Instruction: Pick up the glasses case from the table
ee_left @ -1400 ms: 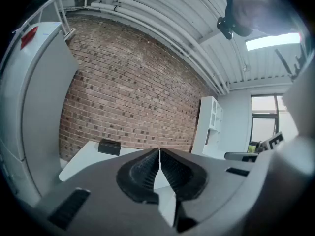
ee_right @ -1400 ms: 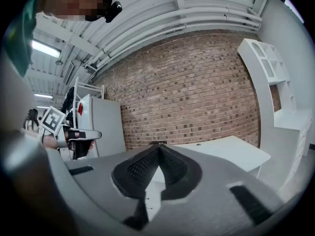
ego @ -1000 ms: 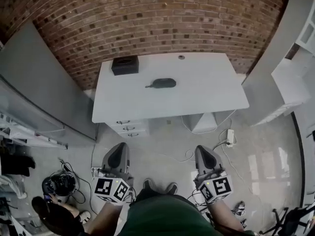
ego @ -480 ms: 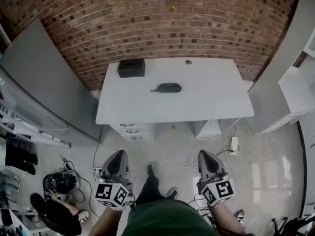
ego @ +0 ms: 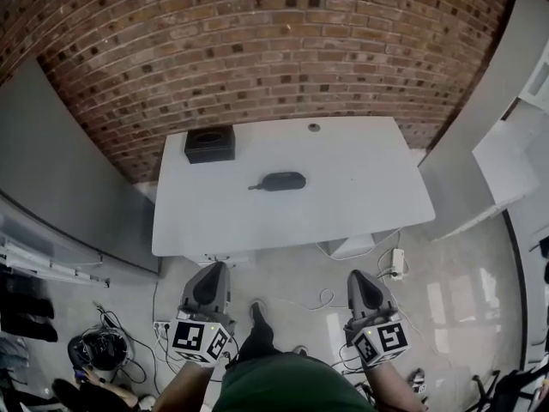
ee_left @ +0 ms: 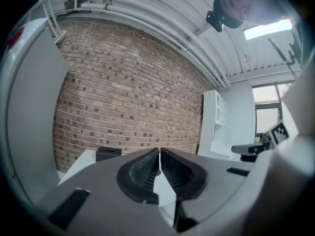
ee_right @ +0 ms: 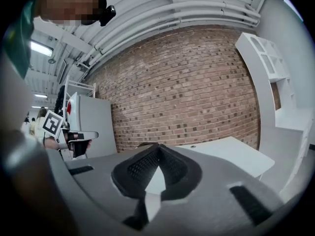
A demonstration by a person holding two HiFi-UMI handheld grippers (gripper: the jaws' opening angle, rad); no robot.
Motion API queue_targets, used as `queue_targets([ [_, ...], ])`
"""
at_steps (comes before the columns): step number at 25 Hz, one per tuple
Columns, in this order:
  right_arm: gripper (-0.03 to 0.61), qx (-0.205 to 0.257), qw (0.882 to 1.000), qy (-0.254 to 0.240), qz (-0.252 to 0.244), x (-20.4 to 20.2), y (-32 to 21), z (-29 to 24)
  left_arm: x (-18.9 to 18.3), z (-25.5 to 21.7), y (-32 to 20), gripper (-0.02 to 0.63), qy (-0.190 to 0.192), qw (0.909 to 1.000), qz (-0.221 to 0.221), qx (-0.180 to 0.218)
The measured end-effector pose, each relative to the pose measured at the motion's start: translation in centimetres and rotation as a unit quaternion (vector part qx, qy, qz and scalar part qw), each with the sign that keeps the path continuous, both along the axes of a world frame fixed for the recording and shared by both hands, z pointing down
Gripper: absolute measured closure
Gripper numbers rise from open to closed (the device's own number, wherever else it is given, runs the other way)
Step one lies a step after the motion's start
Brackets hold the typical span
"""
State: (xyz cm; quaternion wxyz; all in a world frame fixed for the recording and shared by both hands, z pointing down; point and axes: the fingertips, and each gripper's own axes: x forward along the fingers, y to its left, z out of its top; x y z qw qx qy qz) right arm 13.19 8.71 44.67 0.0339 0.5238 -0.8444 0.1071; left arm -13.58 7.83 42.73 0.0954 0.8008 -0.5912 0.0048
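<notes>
A dark oval glasses case with a short strap lies near the middle of the white table in the head view. My left gripper and right gripper hang over the floor, short of the table's near edge and well apart from the case. In the left gripper view the left gripper has its jaws pressed together with nothing between them. The right gripper also has its tips meeting, empty. The case is hidden behind the jaws in both gripper views.
A black box stands at the table's back left corner, and a small round grommet sits at the back edge. A brick wall runs behind the table. Grey panels flank the left, white shelving the right. Cables lie on the floor.
The table has come nearer in the head view and both grippers have moved forward toward its near edge. The case has not moved on the table.
</notes>
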Motion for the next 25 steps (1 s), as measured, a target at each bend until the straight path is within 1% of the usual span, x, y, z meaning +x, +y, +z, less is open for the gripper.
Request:
queue_targets([
  [6, 0.577, -0.008, 0.999, 0.017, 0.029, -3.3, -5.7, -0.2, -2.3, 0.3, -7.9, 0.604, -0.023, 0.9988, 0.044, 0.007],
  [10, 0.577, -0.018, 0.999, 0.027, 0.043, -5.5, -8.7, 0.3, -3.4, 2.6, -12.6, 0.603, -0.047, 0.9955, 0.082, 0.008],
  [12, 0.577, -0.021, 0.998, 0.031, 0.047, -6.3, -10.1, 0.5, -3.6, 4.7, -14.9, 0.603, -0.064, 0.9927, 0.102, 0.005],
  [15, 0.577, -0.033, 0.998, 0.036, 0.046, -6.9, -11.6, 1.1, -3.4, 7.3, -17.9, 0.603, -0.101, 0.9867, 0.127, -0.003],
  [18, 0.577, -0.043, 0.998, 0.027, 0.042, -7.1, -13.7, 1.6, -2.5, 9.1, -21.0, 0.601, -0.133, 0.9805, 0.144, -0.012],
  [19, 0.577, -0.044, 0.998, 0.025, 0.039, -7.1, -14.4, 1.9, -2.1, 9.8, -22.0, 0.600, -0.143, 0.9782, 0.150, -0.017],
  [20, 0.577, -0.045, 0.998, 0.023, 0.035, -7.0, -15.1, 2.2, -1.6, 10.6, -22.9, 0.582, -0.154, 0.9753, 0.157, -0.024],
  [21, 0.577, -0.047, 0.998, 0.022, 0.031, -6.9, -15.7, 2.6, -1.0, 11.6, -23.8, 0.529, -0.167, 0.9715, 0.165, -0.032],
  [22, 0.577, -0.049, 0.998, 0.021, 0.026, -6.7, -16.3, 2.8, -0.4, 12.5, -24.5, 0.481, -0.182, 0.9667, 0.175, -0.042],
  [23, 0.577, -0.051, 0.998, 0.019, 0.022, -6.6, -16.9, 2.9, 0.3, 13.4, -25.2, 0.454, -0.201, 0.9609, 0.184, -0.051],
  [25, 0.577, -0.052, 0.998, 0.015, 0.014, -6.0, -18.1, 3.0, 1.5, 14.9, -26.5, 0.432, -0.240, 0.9472, 0.204, -0.061],
])
